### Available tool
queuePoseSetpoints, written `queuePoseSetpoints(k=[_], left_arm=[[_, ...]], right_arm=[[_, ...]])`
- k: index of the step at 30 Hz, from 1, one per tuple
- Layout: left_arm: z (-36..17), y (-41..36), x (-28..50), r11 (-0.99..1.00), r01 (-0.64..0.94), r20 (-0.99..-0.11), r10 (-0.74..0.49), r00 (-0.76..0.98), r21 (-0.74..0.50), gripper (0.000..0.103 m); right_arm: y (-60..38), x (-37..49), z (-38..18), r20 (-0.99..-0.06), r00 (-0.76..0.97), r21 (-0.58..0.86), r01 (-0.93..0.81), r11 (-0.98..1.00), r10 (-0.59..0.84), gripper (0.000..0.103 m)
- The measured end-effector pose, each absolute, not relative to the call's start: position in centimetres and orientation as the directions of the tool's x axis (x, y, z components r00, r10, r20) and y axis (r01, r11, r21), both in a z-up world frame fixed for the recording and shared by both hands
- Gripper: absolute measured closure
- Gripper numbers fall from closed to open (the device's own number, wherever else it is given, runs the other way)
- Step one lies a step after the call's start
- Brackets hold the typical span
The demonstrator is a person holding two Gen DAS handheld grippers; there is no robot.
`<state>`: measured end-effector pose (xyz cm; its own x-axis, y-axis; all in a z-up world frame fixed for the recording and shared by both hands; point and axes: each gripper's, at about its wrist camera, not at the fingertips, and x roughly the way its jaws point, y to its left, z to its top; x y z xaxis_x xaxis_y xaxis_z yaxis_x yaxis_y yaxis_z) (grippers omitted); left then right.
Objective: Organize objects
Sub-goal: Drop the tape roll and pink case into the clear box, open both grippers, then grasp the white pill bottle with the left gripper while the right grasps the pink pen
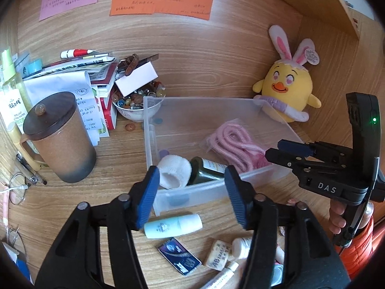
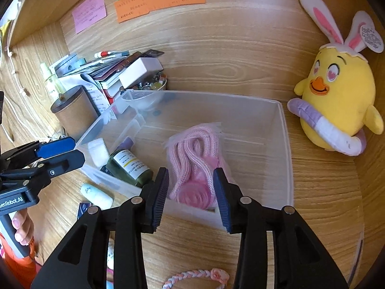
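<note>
Wooden desk [image 1: 125,149], braided bracelet [image 2: 192,277] right-view only

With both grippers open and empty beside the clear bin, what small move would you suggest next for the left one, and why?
Probably lower the left gripper onto the pale blue tube lying just outside the clear bin. Its jaws are open and empty above it, and the bin already holds the pink cord and the dark bottle.

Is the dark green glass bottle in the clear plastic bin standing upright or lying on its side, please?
Lying on its side. The dark green glass bottle rests lengthwise on the floor of the clear plastic bin, white label facing up.
</note>
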<state>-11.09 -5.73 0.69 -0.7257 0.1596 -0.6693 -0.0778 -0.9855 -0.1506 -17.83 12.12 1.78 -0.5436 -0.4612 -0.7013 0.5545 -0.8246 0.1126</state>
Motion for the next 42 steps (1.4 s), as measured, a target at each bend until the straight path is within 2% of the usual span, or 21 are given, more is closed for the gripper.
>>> queuePoseSetpoints(k=[7, 15, 19, 24, 32, 36, 39, 42], left_arm=[[0.2, -4.3, -9.2, -0.984, -0.113, -0.684, 0.177, -0.708, -0.138, 0.035], [-1.6, -1.8, -7.1, -0.974, -0.176, -0.718, 0.223, -0.659, -0.141, 0.025], [-2.8, -0.3, -6.4, -0.969, -0.209, -0.739, 0.237, -0.631, -0.132, 0.024], [-4.2, 0.9, -6.4, -0.963, -0.232, -0.765, 0.251, -0.593, -0.136, 0.024], [-5.5, 1.7, -6.4, -0.953, -0.265, -0.788, 0.277, -0.550, -0.150, 0.024], [-5.9, 1.9, -6.5, -0.950, -0.270, -0.790, 0.287, -0.542, -0.160, 0.031], [-5.9, 2.1, -6.6, -0.949, -0.273, -0.787, 0.287, -0.547, -0.157, 0.041], [-6.0, 2.3, -6.7, -0.947, -0.285, -0.782, 0.287, -0.554, -0.146, 0.047]], right_arm=[[14.6, -15.3, 2.4, -0.670, -0.594, 0.093, 0.528, -0.844, -0.446, 0.049], [18.2, -12.3, 1.6, -0.676, -0.591, 0.144, 0.480, -0.866, -0.440, 0.045], [18.9, -10.9, -0.3, -0.711, -0.573, 0.147, 0.446, -0.883, -0.408, 0.037], [19.1, -9.8, -2.6, -0.747, -0.521, 0.195, 0.421, -0.886, -0.412, 0.036], [19.3, -8.5, -4.4, -0.774, -0.516, 0.164, 0.397, -0.903, -0.368, 0.032], [19.6, -7.9, -4.5, -0.767, -0.534, 0.120, 0.425, -0.897, -0.355, 0.032], [20.1, -7.9, -4.6, -0.768, -0.548, 0.083, 0.429, -0.900, -0.332, 0.033], [20.5, -7.8, -4.6, -0.766, -0.560, 0.055, 0.434, -0.899, -0.317, 0.043]])
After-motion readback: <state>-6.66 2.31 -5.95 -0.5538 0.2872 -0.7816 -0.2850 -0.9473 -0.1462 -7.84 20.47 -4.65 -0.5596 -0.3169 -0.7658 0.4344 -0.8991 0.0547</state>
